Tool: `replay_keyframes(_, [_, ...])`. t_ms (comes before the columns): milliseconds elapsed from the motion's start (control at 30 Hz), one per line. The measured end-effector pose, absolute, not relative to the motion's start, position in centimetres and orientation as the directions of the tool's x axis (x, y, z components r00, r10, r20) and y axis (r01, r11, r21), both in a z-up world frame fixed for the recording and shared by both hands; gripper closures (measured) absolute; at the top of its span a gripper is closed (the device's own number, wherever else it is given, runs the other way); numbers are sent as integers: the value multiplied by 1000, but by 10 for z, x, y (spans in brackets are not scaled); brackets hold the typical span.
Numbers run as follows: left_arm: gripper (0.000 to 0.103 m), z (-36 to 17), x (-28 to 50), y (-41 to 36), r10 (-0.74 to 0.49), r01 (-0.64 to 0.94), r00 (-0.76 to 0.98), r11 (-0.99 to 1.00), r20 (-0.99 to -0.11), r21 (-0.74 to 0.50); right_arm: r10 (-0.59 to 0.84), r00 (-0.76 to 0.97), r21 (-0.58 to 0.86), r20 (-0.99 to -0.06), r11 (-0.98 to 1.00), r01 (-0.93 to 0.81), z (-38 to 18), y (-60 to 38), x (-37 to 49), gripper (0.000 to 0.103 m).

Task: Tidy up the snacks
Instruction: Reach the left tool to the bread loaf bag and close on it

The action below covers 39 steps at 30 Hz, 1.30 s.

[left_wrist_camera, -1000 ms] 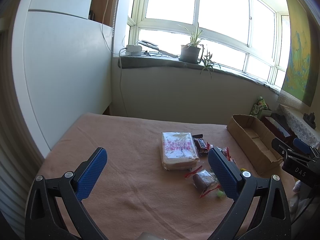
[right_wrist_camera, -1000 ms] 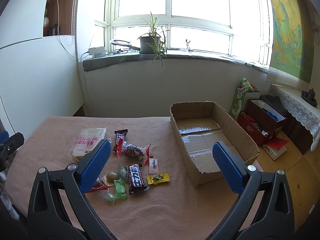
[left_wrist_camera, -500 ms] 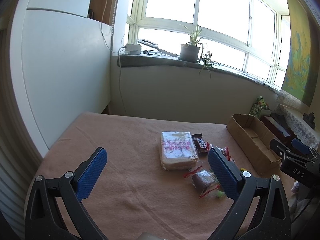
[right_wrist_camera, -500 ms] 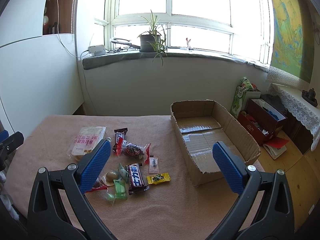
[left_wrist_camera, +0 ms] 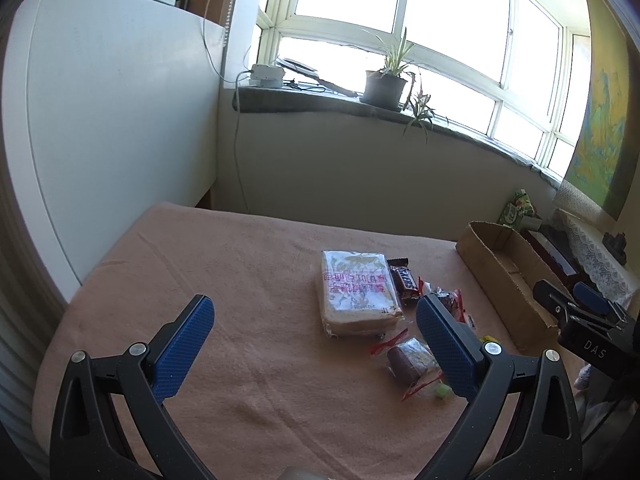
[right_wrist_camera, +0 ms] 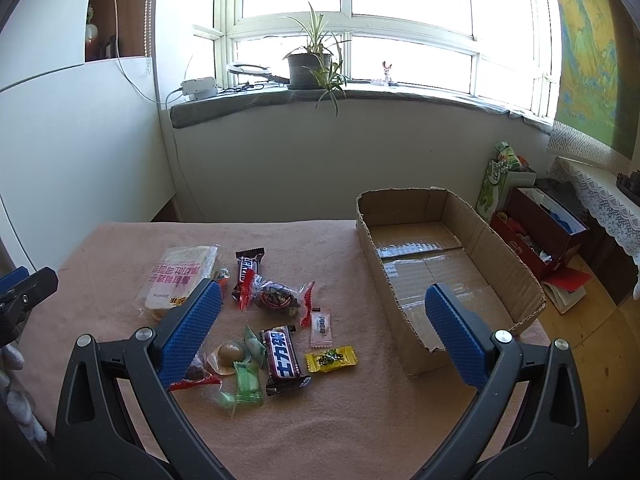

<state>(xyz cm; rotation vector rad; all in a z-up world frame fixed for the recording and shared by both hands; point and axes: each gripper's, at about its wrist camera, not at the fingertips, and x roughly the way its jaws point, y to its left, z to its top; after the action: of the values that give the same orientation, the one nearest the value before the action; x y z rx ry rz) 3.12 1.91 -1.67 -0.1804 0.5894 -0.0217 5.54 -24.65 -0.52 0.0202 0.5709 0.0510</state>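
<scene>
The right wrist view takes in the whole cardboard box point(right_wrist_camera: 448, 272) from above: an open-topped tray with nothing inside but its taped floor, sitting on the pink-covered bench point(right_wrist_camera: 348, 412) to the right of the snacks. The left wrist view catches that box point(left_wrist_camera: 504, 276) only edge-on, so its inside is hidden there, but it shows the bread packet point(left_wrist_camera: 358, 292) plainly, flat and printed in pink, with a Snickers bar point(left_wrist_camera: 403, 280) touching its right edge. From the right wrist the small pieces are clear: a dark chocolate bar with blue lettering point(right_wrist_camera: 283, 354), a yellow candy point(right_wrist_camera: 331, 358) just beside it, a green candy point(right_wrist_camera: 248, 383), a red-edged nut cake point(right_wrist_camera: 277, 298), and what may be a jelly cup point(right_wrist_camera: 229, 354), partly behind a finger. All the snacks lie loose on the bench, none in the box. The left gripper point(left_wrist_camera: 314, 338) and the right gripper point(right_wrist_camera: 322, 322) both hover with fingers spread wide, pinching nothing
</scene>
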Motion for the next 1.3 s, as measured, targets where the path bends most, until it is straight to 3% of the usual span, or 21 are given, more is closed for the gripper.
replay_keyframes(167, [3,-27,46,29,-138,-12,804,969,-578,-248,137,815,78,-563,991,-113,-11,-240,70,0])
replay_keyframes(400, [12,-45,71,37,-257,26,746,933,-614,-359,297,748,183,-593,955,-234,-22,-222,102,0])
replay_keyframes(567, [20,-56,85,42,-309,28,709,911,-634,-412,450,642,336,-621,893,-300,-39,-208,133,0])
replay_keyframes(833, [32,-77,107,46,-412,30,633,859,-655,-512,583,480,490,-655,812,-318,-67,-180,171,14])
replay_keyframes(1300, [54,-101,136,38,-485,27,545,826,-684,-564,632,339,564,-697,775,-286,-97,-160,213,45])
